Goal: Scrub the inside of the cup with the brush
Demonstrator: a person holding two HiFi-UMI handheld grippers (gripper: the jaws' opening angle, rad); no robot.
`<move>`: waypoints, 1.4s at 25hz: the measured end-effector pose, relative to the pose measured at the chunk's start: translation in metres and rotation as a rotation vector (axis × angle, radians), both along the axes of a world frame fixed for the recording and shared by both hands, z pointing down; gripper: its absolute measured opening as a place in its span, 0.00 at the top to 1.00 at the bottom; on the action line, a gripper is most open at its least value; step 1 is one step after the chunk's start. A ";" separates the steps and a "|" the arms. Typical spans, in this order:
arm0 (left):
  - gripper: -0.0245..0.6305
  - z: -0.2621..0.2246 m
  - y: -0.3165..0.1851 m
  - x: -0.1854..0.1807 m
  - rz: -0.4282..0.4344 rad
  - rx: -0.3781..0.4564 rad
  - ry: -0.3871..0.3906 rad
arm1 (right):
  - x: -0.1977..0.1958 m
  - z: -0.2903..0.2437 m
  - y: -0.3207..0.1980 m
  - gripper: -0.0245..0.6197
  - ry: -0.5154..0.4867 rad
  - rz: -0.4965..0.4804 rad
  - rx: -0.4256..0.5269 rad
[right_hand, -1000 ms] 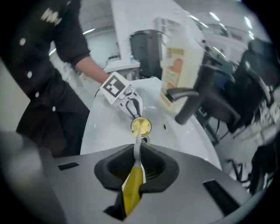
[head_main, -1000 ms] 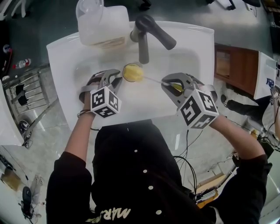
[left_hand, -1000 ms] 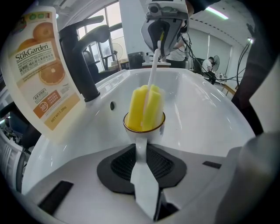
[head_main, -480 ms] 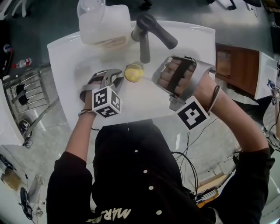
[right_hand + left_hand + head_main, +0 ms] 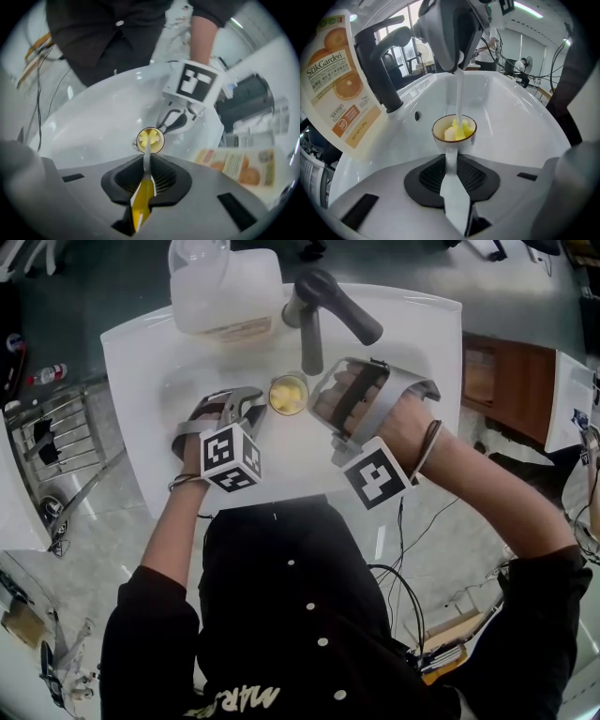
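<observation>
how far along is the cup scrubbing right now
Done: the left gripper is shut on the handle of the cup, which sits in the sink, and the right gripper is shut on the brush.
In hand: the brush's yellow head is inside the cup, so scrubbing looks under way.
Left: the inside's cleanliness can't be judged; probably more scrubbing, then lifting the brush out.
</observation>
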State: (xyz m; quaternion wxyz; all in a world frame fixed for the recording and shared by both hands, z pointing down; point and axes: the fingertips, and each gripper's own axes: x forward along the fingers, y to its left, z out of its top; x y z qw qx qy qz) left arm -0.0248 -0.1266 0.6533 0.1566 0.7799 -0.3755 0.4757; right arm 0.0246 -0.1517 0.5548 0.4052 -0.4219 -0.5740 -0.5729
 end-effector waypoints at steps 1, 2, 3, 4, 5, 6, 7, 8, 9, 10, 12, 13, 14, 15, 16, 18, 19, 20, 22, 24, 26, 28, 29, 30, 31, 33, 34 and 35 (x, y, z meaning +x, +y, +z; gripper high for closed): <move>0.82 -0.001 0.000 0.001 0.000 0.003 -0.002 | 0.000 0.000 -0.002 0.88 0.021 0.148 -0.071; 0.82 -0.002 0.000 0.002 0.002 0.006 -0.004 | 0.002 0.002 -0.006 0.88 0.055 0.316 -0.146; 0.82 -0.002 0.000 0.003 0.006 0.009 -0.007 | 0.005 0.004 -0.011 0.88 0.098 0.498 -0.228; 0.82 -0.002 0.000 0.003 0.010 0.011 -0.011 | 0.010 0.006 -0.015 0.88 0.144 0.690 -0.320; 0.83 -0.002 0.000 0.004 0.014 0.013 -0.015 | 0.013 0.009 -0.019 0.88 0.189 0.878 -0.419; 0.82 -0.002 0.001 0.003 0.017 0.014 -0.018 | 0.016 0.010 -0.022 0.88 0.231 1.052 -0.516; 0.82 -0.002 0.002 0.003 0.018 0.014 -0.020 | 0.018 0.012 -0.023 0.88 0.270 1.205 -0.608; 0.82 -0.001 0.002 0.003 0.018 0.014 -0.022 | 0.021 0.013 -0.024 0.88 0.303 1.340 -0.693; 0.82 -0.001 0.003 0.003 0.018 0.015 -0.022 | 0.023 0.015 -0.024 0.88 0.331 1.463 -0.771; 0.82 -0.001 0.003 0.003 0.016 0.016 -0.020 | 0.026 0.017 -0.024 0.88 0.356 1.580 -0.845; 0.82 -0.001 0.003 0.002 0.007 0.016 -0.011 | 0.031 0.018 -0.024 0.88 0.408 1.828 -1.002; 0.83 -0.001 0.004 0.002 0.003 0.016 -0.006 | 0.033 0.019 -0.024 0.88 0.438 1.968 -1.095; 0.82 -0.002 0.004 0.002 0.003 0.016 -0.003 | 0.035 0.018 -0.025 0.88 0.470 2.107 -1.192; 0.83 -0.002 0.004 0.002 0.006 0.017 -0.005 | 0.036 0.017 -0.024 0.88 0.498 2.223 -1.279; 0.82 -0.001 0.005 0.002 0.011 0.017 -0.009 | 0.036 0.016 -0.022 0.88 0.513 2.291 -1.337; 0.82 0.000 0.005 0.001 0.018 0.016 -0.014 | 0.037 0.014 -0.020 0.88 0.495 2.287 -1.350; 0.83 0.001 0.005 0.001 0.017 0.013 -0.013 | 0.038 0.013 -0.019 0.88 0.477 2.255 -1.330; 0.83 0.001 0.006 0.001 0.015 0.010 -0.011 | 0.038 0.012 -0.019 0.88 0.459 2.224 -1.308; 0.83 0.002 0.007 -0.001 0.007 0.001 -0.007 | 0.038 0.008 -0.018 0.88 0.430 2.164 -1.271; 0.82 0.003 0.008 -0.002 0.000 -0.004 -0.003 | 0.038 0.003 -0.018 0.88 0.407 2.116 -1.248; 0.82 0.004 0.008 -0.003 -0.001 -0.006 0.000 | 0.040 -0.002 -0.020 0.88 0.395 2.097 -1.249; 0.82 0.004 0.007 -0.003 0.002 -0.008 -0.001 | 0.043 -0.006 -0.022 0.88 0.387 2.093 -1.259; 0.82 0.005 0.008 -0.003 0.003 -0.009 -0.001 | 0.045 -0.008 -0.023 0.88 0.382 2.093 -1.264; 0.82 0.005 0.008 -0.003 0.004 -0.011 -0.001 | 0.046 -0.010 -0.023 0.88 0.377 2.097 -1.271; 0.82 0.005 0.008 -0.003 0.004 -0.012 -0.001 | 0.047 -0.011 -0.024 0.88 0.375 2.108 -1.282; 0.82 0.006 0.009 -0.003 0.005 -0.015 0.000 | 0.049 -0.014 -0.023 0.88 0.379 2.155 -1.326; 0.82 0.006 0.009 -0.003 0.006 -0.016 0.000 | 0.051 -0.015 -0.023 0.88 0.382 2.183 -1.354; 0.82 0.007 0.009 -0.003 0.007 -0.017 -0.001 | 0.052 -0.016 -0.023 0.88 0.381 2.205 -1.380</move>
